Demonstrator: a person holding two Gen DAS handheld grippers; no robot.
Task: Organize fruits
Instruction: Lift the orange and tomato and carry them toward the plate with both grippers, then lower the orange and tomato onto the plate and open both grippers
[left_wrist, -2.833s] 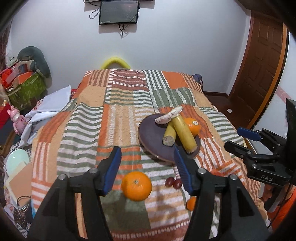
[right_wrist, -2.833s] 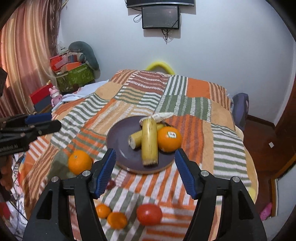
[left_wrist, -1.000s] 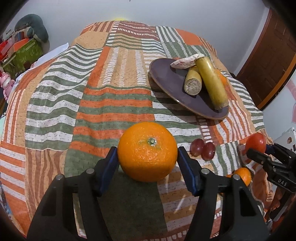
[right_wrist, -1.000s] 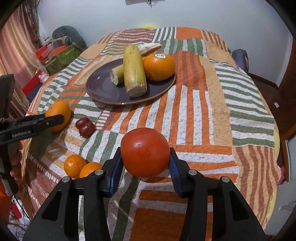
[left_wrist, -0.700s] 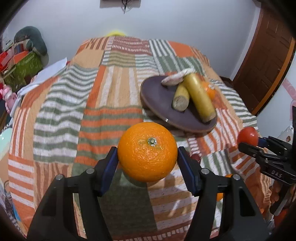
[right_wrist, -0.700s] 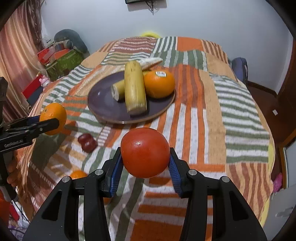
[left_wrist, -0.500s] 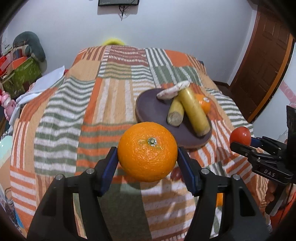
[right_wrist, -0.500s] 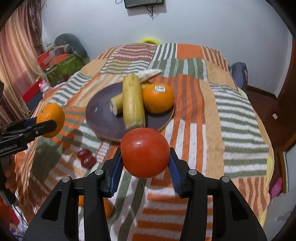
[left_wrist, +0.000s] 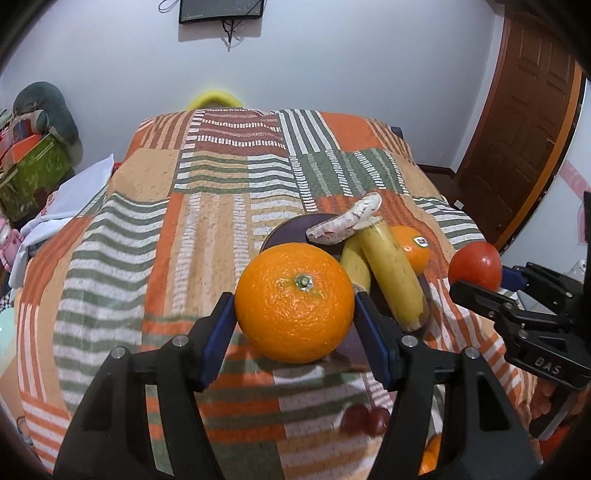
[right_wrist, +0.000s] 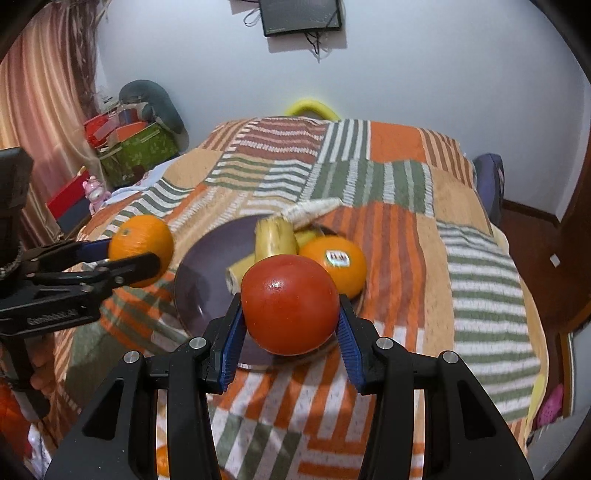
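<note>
A: What has the left gripper (left_wrist: 294, 308) got?

B: It pinches a big orange (left_wrist: 294, 301) between its two blue pads, low in the middle of the left wrist view, stem end facing the camera. The orange hangs in the air above the striped blanket (left_wrist: 147, 229).

A: And the right gripper (right_wrist: 290, 321)?

B: It is clamped on a red tomato (right_wrist: 290, 304), center of the right wrist view, lifted over the near edge of the dark plate (right_wrist: 207, 273).

A: What lies on the plate?

B: Two yellow bananas (left_wrist: 393, 275) side by side, a pale speckled piece (left_wrist: 345, 224) across their far ends, and a smaller orange with a sticker (right_wrist: 334, 264) on the right side of the plate.

A: Anything still on the blanket?

B: Two dark red grapes (left_wrist: 364, 419) touching each other, lower middle of the left wrist view, and part of a small orange fruit (left_wrist: 430, 458) at the bottom right, half hidden by the gripper's finger.

A: Do the grippers see each other?

B: Yes. The tomato shows at the right edge of the left view, the big orange at the left of the right view.
</note>
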